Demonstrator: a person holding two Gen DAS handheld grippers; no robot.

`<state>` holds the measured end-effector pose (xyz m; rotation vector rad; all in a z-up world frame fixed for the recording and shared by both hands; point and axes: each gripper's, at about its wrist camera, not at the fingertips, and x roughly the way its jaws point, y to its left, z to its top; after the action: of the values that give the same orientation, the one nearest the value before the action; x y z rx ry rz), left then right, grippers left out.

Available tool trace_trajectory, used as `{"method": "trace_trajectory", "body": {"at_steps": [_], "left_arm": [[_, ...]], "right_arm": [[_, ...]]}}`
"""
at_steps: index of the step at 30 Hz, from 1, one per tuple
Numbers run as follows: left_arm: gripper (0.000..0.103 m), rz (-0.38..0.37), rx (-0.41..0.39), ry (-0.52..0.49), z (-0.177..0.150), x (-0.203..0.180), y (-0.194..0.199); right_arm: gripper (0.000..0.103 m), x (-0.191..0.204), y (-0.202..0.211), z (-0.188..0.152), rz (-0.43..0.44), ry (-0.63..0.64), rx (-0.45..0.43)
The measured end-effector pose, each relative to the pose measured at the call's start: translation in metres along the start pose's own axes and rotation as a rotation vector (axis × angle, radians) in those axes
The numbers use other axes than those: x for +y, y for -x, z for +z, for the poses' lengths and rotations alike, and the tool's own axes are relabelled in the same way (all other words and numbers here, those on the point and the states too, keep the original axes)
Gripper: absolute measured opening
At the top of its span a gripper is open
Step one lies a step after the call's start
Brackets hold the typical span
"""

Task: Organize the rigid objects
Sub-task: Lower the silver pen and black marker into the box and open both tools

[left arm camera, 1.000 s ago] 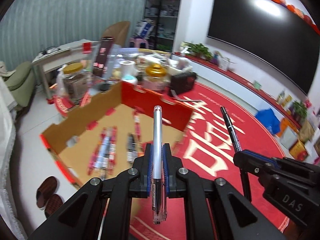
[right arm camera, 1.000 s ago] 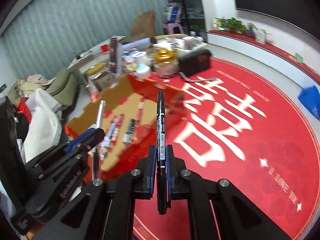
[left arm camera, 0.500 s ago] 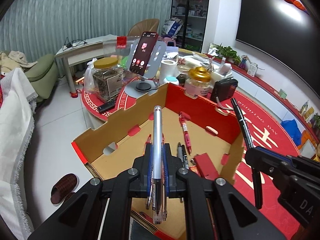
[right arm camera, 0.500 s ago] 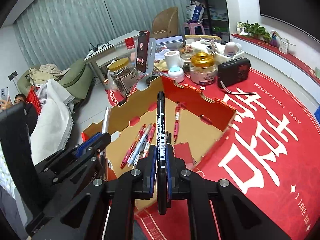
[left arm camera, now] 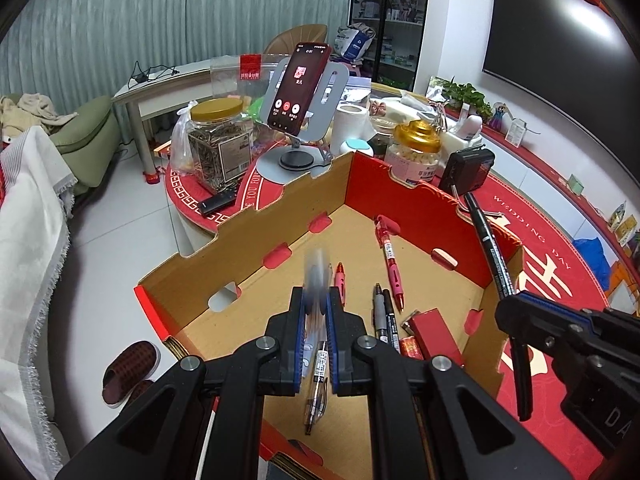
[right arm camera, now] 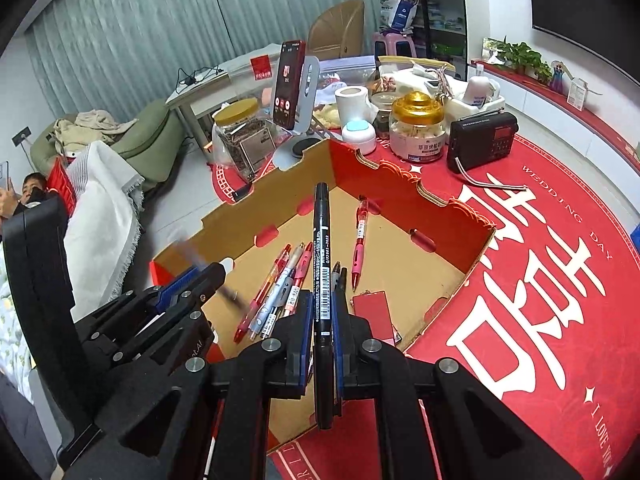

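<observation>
The left gripper point(left arm camera: 316, 316) clenches a blurred silver pen point(left arm camera: 317, 276); the right gripper point(right arm camera: 322, 320) grips a barcoded black marker point(right arm camera: 321, 240). Both hover over the cardboard box point(right arm camera: 452, 200). Only the right view shows the pen cluster point(right arm camera: 280, 284). Beyond, the tablecloth point(right arm camera: 560, 280) reads "WEDDING DAY".

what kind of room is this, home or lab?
Most likely a home living room: a green sofa by curtains, a big wall screen, and food jars on a round table with a red wedding cloth.
</observation>
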<state>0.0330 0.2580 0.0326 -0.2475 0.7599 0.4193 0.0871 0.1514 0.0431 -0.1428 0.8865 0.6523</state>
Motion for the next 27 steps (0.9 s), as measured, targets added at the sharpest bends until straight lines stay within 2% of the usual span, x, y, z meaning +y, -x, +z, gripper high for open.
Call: {"method": "trace_trajectory", "body": {"at_steps": [12,23,24,25,26,27], "left_arm": [[0.010,0.007,0.028,-0.006,0.000,-0.001,-0.015],[0.013,0.015,0.088,-0.043,0.003,-0.014,-0.034],[0.024,0.012,0.093,-0.048,0.003,-0.015,-0.036],[0.053,0.010,0.096,-0.058,0.004,-0.017,-0.038],[0.070,0.017,0.095,-0.067,0.003,-0.018,-0.038],[0.083,0.058,0.081,-0.073,0.003,-0.018,-0.038]], "right_arm": [[0.010,-0.002,-0.019,0.001,-0.014,0.004,0.042],[0.010,-0.016,-0.049,-0.006,-0.055,-0.018,0.123],[0.010,-0.017,-0.052,-0.006,-0.064,-0.018,0.130],[0.010,-0.018,-0.053,-0.006,-0.069,-0.016,0.137],[0.010,-0.019,-0.054,-0.006,-0.073,-0.014,0.144],[0.013,-0.021,-0.053,-0.007,-0.092,-0.013,0.144]]}}
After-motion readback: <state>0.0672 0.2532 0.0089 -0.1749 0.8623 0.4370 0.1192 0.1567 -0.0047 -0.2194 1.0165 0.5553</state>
